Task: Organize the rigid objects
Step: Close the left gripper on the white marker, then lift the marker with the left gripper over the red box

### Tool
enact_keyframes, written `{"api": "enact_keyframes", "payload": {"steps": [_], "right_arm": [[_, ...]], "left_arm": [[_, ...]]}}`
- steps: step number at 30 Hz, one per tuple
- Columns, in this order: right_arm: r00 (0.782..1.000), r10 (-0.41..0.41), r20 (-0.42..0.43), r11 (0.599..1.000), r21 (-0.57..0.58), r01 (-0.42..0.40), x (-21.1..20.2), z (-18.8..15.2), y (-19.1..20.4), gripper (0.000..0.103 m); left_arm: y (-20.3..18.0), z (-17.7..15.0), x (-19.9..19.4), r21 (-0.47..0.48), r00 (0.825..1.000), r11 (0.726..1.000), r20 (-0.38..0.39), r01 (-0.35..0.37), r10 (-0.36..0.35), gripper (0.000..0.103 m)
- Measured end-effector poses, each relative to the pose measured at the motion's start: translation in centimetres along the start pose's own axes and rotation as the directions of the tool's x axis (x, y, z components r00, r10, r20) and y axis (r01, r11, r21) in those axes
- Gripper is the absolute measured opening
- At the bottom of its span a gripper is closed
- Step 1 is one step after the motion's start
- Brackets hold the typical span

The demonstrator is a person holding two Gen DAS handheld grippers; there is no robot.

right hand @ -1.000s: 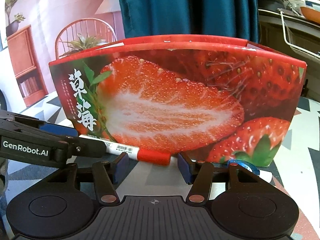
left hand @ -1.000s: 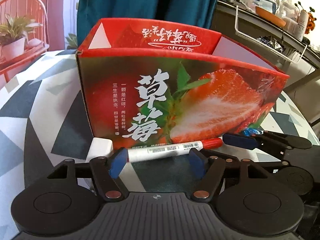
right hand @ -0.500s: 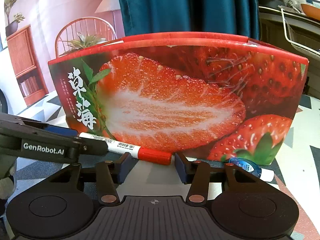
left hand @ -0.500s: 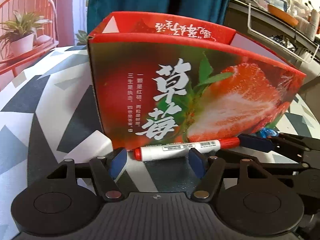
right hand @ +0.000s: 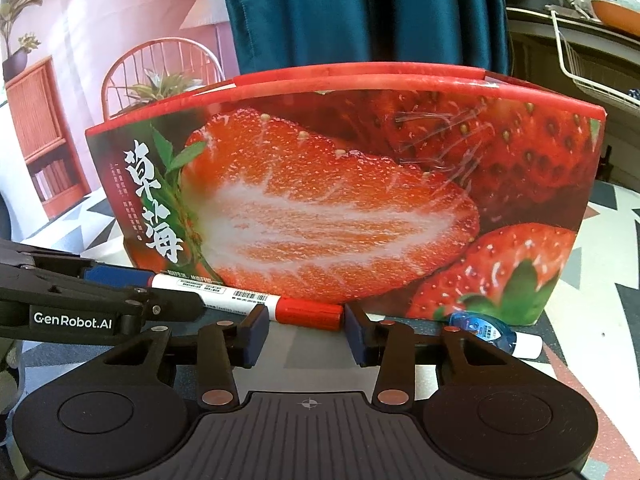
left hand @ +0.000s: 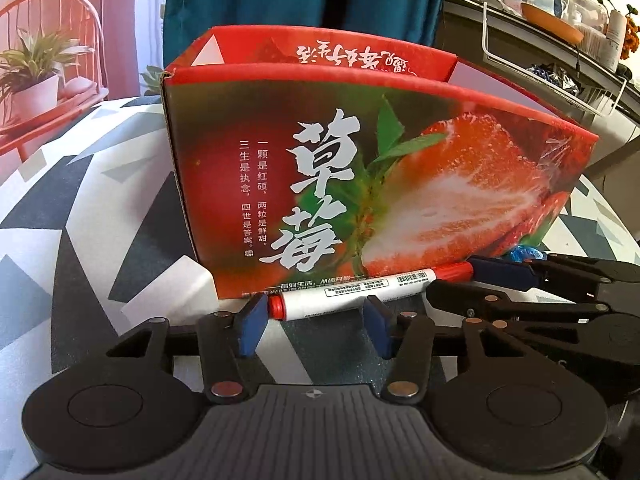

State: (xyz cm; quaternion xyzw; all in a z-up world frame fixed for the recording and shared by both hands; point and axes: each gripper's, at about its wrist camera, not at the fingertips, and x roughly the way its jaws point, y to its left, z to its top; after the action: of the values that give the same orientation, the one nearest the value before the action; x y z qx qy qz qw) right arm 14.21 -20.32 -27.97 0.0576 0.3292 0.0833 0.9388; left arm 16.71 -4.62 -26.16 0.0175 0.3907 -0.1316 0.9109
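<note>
I am closing both claws along the marker — right gripper pinching its red cap lengthwise, left gripper narrowing, not yet gripping — readying a lift into the strawberry box.

Left hand-held gripper jaws closing around marker lying against strawberry box.

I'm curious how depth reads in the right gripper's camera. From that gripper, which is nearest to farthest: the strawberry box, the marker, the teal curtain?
1. marker: nearest, its red cap lying between the right gripper fingers, on the table.
2. strawberry box: just behind the marker, filling the middle.
3. teal curtain: farthest, hanging behind the box at the top.
</note>
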Motion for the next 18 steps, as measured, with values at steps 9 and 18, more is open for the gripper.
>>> {"api": "enact_keyframes", "payload": {"steps": [9,18], "right_arm": [[1.0,-0.013,-0.005,0.999,-0.043,0.013,-0.3,-0.2,0.9,0.04],[0.999,-0.037,-0.021,0.995,-0.092,0.035,-1.8,-0.7,1.9,0.038]], "left_arm": [[0.2,-0.5,-0.7,0.002,1.0,1.0,-0.01,0.014,-0.014,0.055],[0.6,-0.8,-2.0,-0.018,0.998,0.998,-0.015,0.066,-0.066,0.055]]}}
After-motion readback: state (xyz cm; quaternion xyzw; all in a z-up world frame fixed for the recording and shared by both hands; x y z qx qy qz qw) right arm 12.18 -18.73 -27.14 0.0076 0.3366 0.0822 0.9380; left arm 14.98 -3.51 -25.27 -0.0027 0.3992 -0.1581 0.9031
